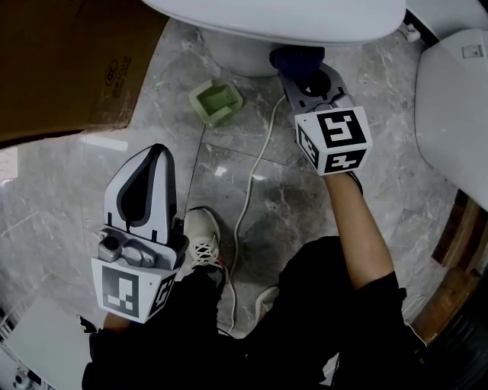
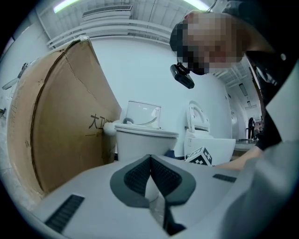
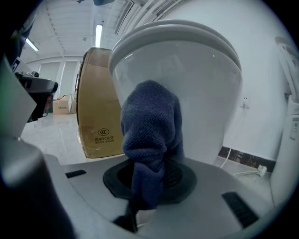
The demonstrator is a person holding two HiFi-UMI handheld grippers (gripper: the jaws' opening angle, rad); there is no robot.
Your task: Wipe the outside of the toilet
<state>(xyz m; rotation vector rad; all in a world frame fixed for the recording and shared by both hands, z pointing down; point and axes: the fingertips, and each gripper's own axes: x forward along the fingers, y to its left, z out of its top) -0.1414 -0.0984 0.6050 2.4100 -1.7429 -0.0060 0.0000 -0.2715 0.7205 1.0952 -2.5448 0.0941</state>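
A white toilet fills the top of the head view; its bowl looms right ahead in the right gripper view. My right gripper is shut on a dark blue cloth, and the bunched cloth presses against the bowl's lower front, under the rim. My left gripper hangs low at the left, well back from the toilet, jaws closed with nothing between them. In the left gripper view the toilet stands further off.
A large cardboard box stands at the upper left. A green holder sits on the marble floor beside the toilet base. A white cable runs down the floor to the person's shoes. Another white fixture is at the right.
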